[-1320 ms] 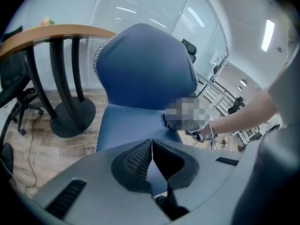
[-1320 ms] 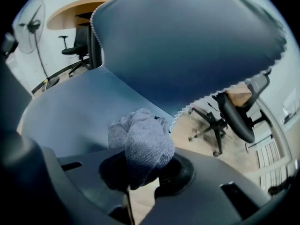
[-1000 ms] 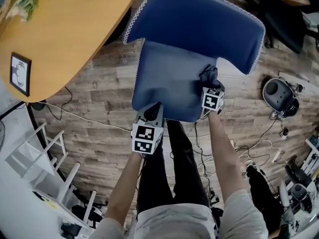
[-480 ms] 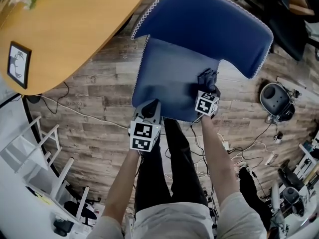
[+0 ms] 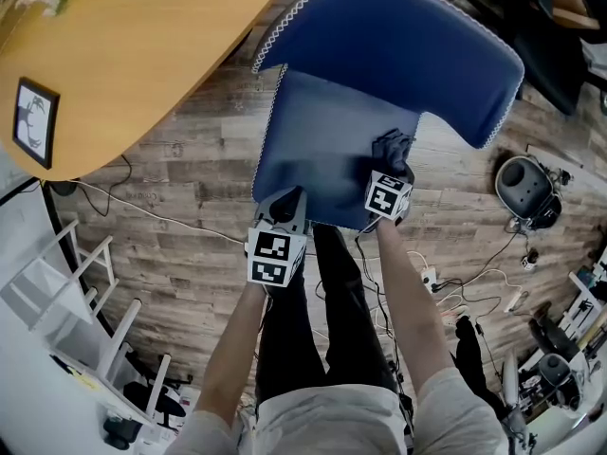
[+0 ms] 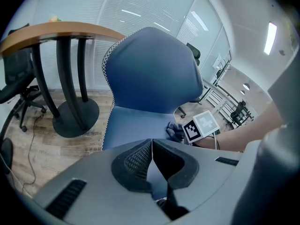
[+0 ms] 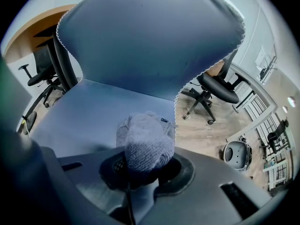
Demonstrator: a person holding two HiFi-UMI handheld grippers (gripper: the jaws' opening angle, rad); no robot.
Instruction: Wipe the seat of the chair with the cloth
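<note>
A blue chair stands on the wood floor, its seat (image 5: 322, 150) facing me and its backrest (image 5: 408, 50) beyond. My right gripper (image 5: 392, 164) is shut on a bunched grey cloth (image 7: 144, 143), which rests on the seat's right front part (image 7: 93, 111). The cloth (image 5: 393, 147) shows dark in the head view, just ahead of the right marker cube. My left gripper (image 5: 285, 209) hangs at the seat's front edge, jaws shut with nothing between them. In the left gripper view the seat (image 6: 136, 125) lies ahead, with the cloth (image 6: 174, 130) to the right.
A round wooden table (image 5: 123, 45) stands left of the chair, its dark pedestal (image 6: 70, 97) close to the seat's left side. A round grey device (image 5: 524, 188) and cables lie on the floor at right. Office chairs (image 7: 215, 90) stand behind. White racks (image 5: 85, 311) are at lower left.
My right gripper has slid the cloth a little leftward and nearer across the seat. The left gripper has stayed at the front edge.
</note>
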